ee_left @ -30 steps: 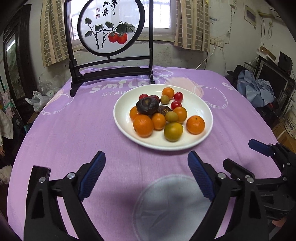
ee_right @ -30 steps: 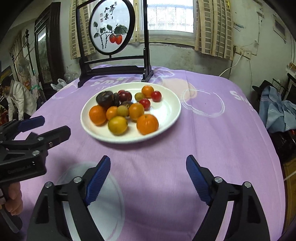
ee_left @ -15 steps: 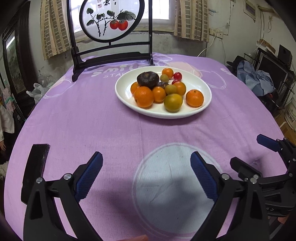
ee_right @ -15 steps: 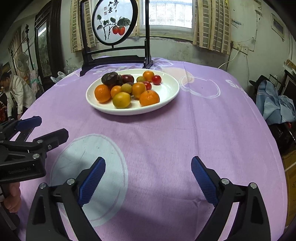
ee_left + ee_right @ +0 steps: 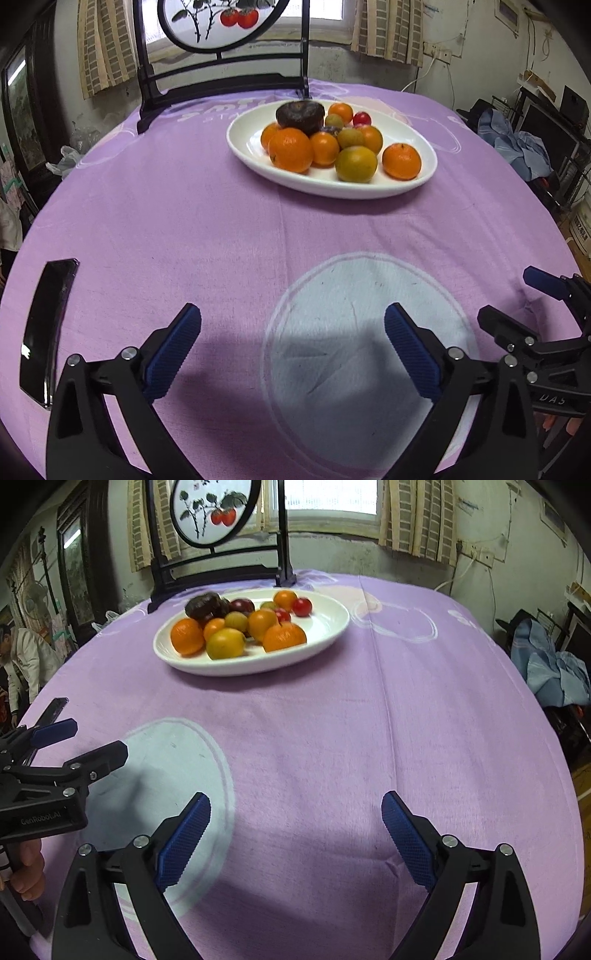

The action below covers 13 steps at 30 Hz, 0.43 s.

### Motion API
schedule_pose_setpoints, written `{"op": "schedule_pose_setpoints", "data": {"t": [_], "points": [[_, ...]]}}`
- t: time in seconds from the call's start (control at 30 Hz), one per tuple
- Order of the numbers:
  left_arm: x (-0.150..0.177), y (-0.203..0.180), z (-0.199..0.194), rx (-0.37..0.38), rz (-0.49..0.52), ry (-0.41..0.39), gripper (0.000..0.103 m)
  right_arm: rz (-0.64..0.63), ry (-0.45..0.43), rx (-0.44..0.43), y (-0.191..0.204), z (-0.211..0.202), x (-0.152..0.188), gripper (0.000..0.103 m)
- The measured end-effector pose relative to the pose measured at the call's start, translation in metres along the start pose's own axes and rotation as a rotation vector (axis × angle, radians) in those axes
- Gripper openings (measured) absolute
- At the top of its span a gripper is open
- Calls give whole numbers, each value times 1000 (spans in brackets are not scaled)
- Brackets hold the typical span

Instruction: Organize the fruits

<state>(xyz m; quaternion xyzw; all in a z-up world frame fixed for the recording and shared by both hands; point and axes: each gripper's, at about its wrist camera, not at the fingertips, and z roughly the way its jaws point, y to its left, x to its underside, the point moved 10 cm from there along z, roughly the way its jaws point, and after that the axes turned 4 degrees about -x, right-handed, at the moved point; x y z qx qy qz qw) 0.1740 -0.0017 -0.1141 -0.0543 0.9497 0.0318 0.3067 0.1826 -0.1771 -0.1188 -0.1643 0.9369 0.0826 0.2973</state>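
A white oval plate stands on the purple tablecloth toward the far side. It holds several fruits: oranges, a yellow-green fruit, a dark brown fruit and red cherry tomatoes. My left gripper hovers low over a pale circle printed on the cloth, well short of the plate. Its jaws are opening and nothing is between them. My right gripper hangs beside it on the right, open and empty. Each gripper also shows at the edge of the other's view.
A black phone lies on the cloth at the near left. A dark wooden stand with a round persimmon painting rises behind the plate. Blue clothes are piled right of the table. A person stands at the left.
Both grippers have sunk toward the cloth and tilted up, so the plate now sits higher in both views. Both pairs of jaws have spread a little wider. The phone came into view.
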Motion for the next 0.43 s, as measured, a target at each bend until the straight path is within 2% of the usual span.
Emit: {"op": "schedule_pose_setpoints", "data": {"t": [0.2,0.43], "points": [[13,3,23,8,-22,72,98,45,42,-3,-4,6,12,95],[13,3,24,-27,-7,49,99,20,47,38,-1,12,20,100]]}}
